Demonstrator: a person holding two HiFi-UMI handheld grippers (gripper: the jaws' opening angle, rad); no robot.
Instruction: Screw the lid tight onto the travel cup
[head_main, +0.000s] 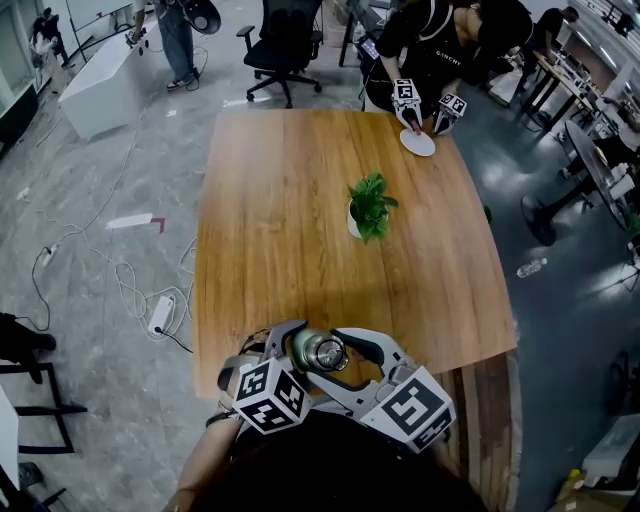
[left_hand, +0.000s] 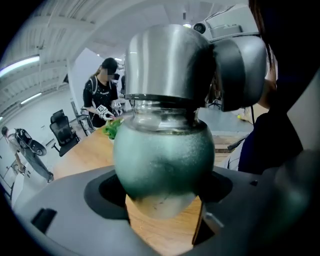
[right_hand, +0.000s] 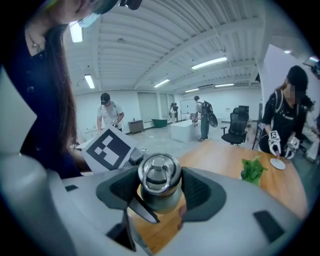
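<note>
Starting at the left, the left gripper (left_hand: 160, 200) is seen with its jaws closed on the round green body of the travel cup (left_hand: 162, 160), which is held just above the near edge of the surface (head_main: 300, 220). The steel lid (left_hand: 167, 62) is seated on the cup's neck, yet a clear band of neck is shown beneath it, so the thread is judged only partly taken up. Further right, the right gripper (right_hand: 159, 192) is clamped on the lid. More turning is judged to be needed before the lid is tight.
</note>
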